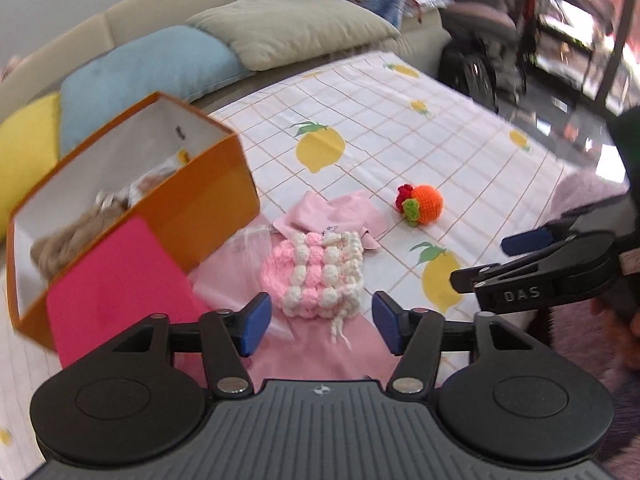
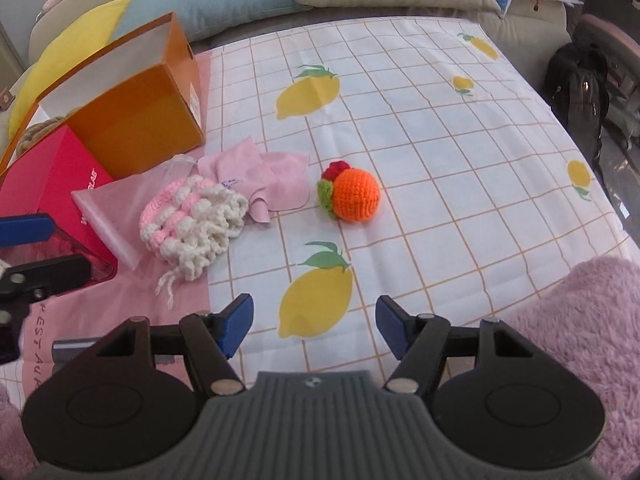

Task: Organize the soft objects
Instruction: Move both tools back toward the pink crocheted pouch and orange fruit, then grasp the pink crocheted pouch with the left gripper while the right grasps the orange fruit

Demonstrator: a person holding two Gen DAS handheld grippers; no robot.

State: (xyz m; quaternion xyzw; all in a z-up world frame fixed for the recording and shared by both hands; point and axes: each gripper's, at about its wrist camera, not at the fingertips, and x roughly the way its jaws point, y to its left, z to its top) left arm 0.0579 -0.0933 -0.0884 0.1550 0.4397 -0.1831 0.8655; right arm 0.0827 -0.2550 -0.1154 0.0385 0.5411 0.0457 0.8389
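A pink-and-white crocheted pouch (image 1: 316, 274) lies on the lemon-print sheet, just ahead of my open, empty left gripper (image 1: 322, 326). Behind the pouch lies a pink cloth (image 1: 340, 214), and to its right an orange crocheted ball (image 1: 424, 202). An orange box (image 1: 132, 200) at left holds a brown plush toy (image 1: 72, 236). In the right wrist view the pouch (image 2: 192, 222), the cloth (image 2: 264, 182) and the ball (image 2: 354, 194) lie well ahead of my open, empty right gripper (image 2: 316, 326). The right gripper also shows in the left wrist view (image 1: 492, 260).
A red box (image 2: 52, 196) leans against the orange box (image 2: 136, 120), with a clear plastic bag (image 2: 108, 216) beside it. Yellow, blue (image 1: 148, 76) and beige (image 1: 288, 26) cushions line the back. A fluffy pink blanket (image 2: 580, 328) lies at front right. A black bag (image 2: 580, 88) stands beyond the bed.
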